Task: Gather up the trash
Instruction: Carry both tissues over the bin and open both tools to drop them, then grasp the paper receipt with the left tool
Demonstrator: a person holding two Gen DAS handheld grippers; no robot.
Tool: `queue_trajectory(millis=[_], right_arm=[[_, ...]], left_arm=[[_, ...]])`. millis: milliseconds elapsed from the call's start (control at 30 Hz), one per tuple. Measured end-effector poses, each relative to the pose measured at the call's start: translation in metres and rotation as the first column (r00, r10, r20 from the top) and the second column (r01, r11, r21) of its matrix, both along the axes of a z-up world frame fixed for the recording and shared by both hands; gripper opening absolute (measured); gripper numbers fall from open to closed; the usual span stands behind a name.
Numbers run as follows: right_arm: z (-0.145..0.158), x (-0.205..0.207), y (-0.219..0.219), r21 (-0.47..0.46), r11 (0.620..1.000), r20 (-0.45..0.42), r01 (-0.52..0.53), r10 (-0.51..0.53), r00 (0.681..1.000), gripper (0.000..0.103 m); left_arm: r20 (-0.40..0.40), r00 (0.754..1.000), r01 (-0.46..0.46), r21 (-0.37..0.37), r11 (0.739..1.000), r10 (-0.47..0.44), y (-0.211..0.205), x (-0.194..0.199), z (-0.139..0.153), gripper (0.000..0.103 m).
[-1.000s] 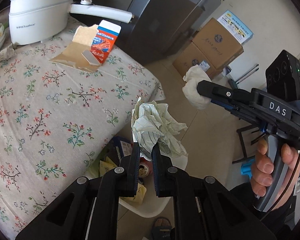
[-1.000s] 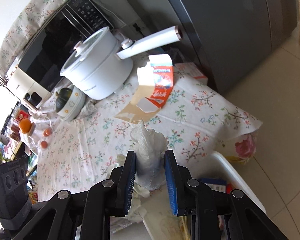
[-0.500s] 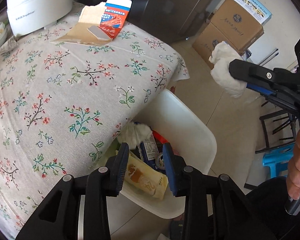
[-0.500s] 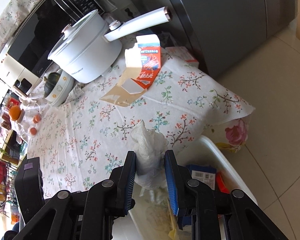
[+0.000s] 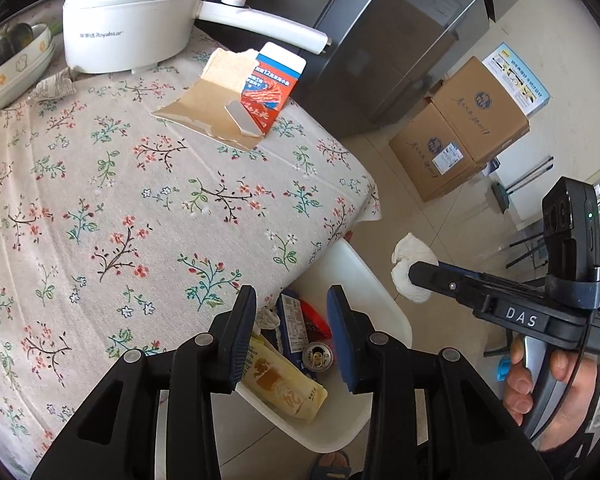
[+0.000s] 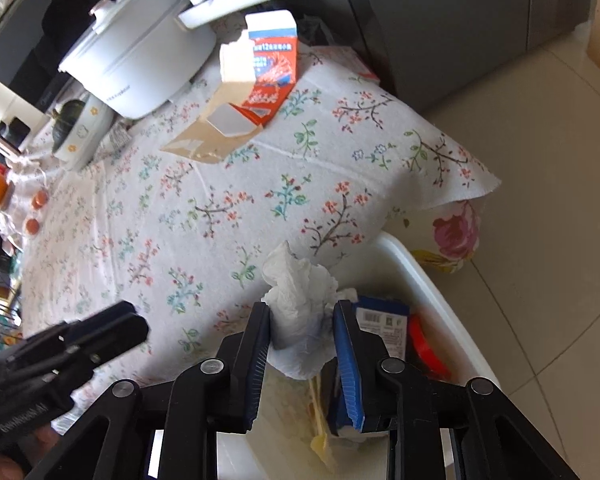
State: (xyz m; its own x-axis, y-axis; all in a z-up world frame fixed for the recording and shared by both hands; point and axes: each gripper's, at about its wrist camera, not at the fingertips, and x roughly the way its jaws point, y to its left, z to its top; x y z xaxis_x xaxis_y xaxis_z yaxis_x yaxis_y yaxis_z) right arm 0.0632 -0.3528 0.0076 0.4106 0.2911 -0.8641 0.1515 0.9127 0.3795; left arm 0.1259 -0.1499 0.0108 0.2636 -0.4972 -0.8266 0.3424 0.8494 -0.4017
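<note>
The white bin beside the desk edge holds a yellow packet, a can and a blue box. The left claw is spread and empty above it. The right claw is opening around the white tissue, over the bin, with free floor on the right

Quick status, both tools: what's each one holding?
Left tool: open, empty, above the bin.
Right tool: jaws opening, tissue wad between them.
</note>
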Motion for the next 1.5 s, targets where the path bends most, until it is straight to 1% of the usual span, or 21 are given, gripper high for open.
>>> queue_trajectory(millis=[67,167,333,433,500,633,733,833,900,1000,1100,1200,1267,1333,1367,1433,1467,1500], right_arm=[[-0.004,0.0,0.001,-0.048,0.999,-0.019,0.009,-0.01,1.0,0.045],[-0.004,0.0,-0.006,-0.022,0.999,-0.013,0.032,-0.032,0.999,0.053],[0.0,0.002,-0.008,-0.017,0.999,0.004,0.05,-0.049,0.999,0.055],[0.0,0.005,-0.007,-0.016,0.998,0.008,0.055,-0.055,0.998,0.055],[0.0,0.006,-0.007,-0.013,0.998,0.014,0.061,-0.061,0.998,0.055],[0.001,0.009,-0.007,-0.003,0.997,0.023,0.077,-0.077,0.997,0.055],[0.001,0.013,-0.007,0.012,0.996,0.031,0.088,-0.088,0.996,0.055],[0.001,0.017,-0.006,0.045,0.995,0.04,0.094,-0.096,0.995,0.055],[-0.001,0.02,-0.005,0.074,0.992,0.042,0.099,-0.102,0.994,0.055],[-0.006,0.025,-0.003,0.115,0.988,0.04,0.106,-0.111,0.993,0.055],[-0.011,0.032,-0.001,0.145,0.983,0.028,0.114,-0.12,0.992,0.055],[-0.016,0.037,0.002,0.164,0.979,0.022,0.122,-0.127,0.992,0.055],[-0.018,0.041,0.005,0.166,0.978,0.025,0.123,-0.129,0.991,0.055],[-0.02,0.045,0.009,0.167,0.978,0.029,0.124,-0.13,0.991,0.055],[-0.02,0.047,0.01,0.172,0.977,0.031,0.124,-0.131,0.991,0.055],[-0.022,0.051,0.014,0.187,0.975,0.037,0.122,-0.131,0.991,0.055],[-0.022,0.053,0.015,0.194,0.973,0.04,0.123,-0.133,0.99,0.055],[-0.023,0.055,0.017,0.203,0.972,0.044,0.121,-0.132,0.99,0.055]], left_arm=[[0.003,1.0,-0.004,-0.002,1.0,0.004,0.001,0.001,0.001,0.039],[0.019,1.0,-0.006,0.003,1.0,0.006,0.003,0.001,0.003,0.039],[0.062,0.998,-0.016,0.021,1.0,0.014,0.008,0.003,0.007,0.039],[0.059,0.998,-0.032,0.01,0.999,0.032,0.014,0.007,0.007,0.039],[0.054,0.997,-0.049,0.007,0.999,0.048,0.02,0.01,0.007,0.042],[0.044,0.994,-0.1,-0.015,0.995,0.101,0.038,0.021,0.009,0.044],[0.041,0.984,-0.173,-0.025,0.985,0.174,0.06,0.034,0.012,0.045],[0.017,0.959,-0.281,-0.054,0.958,0.283,0.093,0.051,0.013,0.045],[-0.022,0.933,-0.36,-0.095,0.928,0.36,0.12,0.063,0.013,0.045],[-0.087,0.885,-0.466,-0.166,0.869,0.458,0.16,0.08,0.011,0.046],[-0.128,0.833,-0.554,-0.215,0.805,0.539,0.196,0.093,0.009,0.047],[-0.159,0.787,-0.616,-0.271,0.74,0.597,0.222,0.104,0.006,0.048],[-0.172,0.763,-0.644,-0.288,0.708,0.624,0.233,0.112,0.003,0.051],[-0.18,0.754,-0.653,-0.303,0.694,0.631,0.237,0.121,-0.001,0.052],[-0.18,0.756,-0.651,-0.305,0.695,0.63,0.236,0.126,-0.003,0.052],[-0.162,0.758,-0.648,-0.296,0.702,0.631,0.233,0.138,-0.005,0.052],[-0.145,0.763,-0.642,-0.284,0.713,0.63,0.23,0.146,-0.005,0.052],[-0.124,0.772,-0.631,-0.267,0.728,0.623,0.226,0.154,-0.006,0.052]])
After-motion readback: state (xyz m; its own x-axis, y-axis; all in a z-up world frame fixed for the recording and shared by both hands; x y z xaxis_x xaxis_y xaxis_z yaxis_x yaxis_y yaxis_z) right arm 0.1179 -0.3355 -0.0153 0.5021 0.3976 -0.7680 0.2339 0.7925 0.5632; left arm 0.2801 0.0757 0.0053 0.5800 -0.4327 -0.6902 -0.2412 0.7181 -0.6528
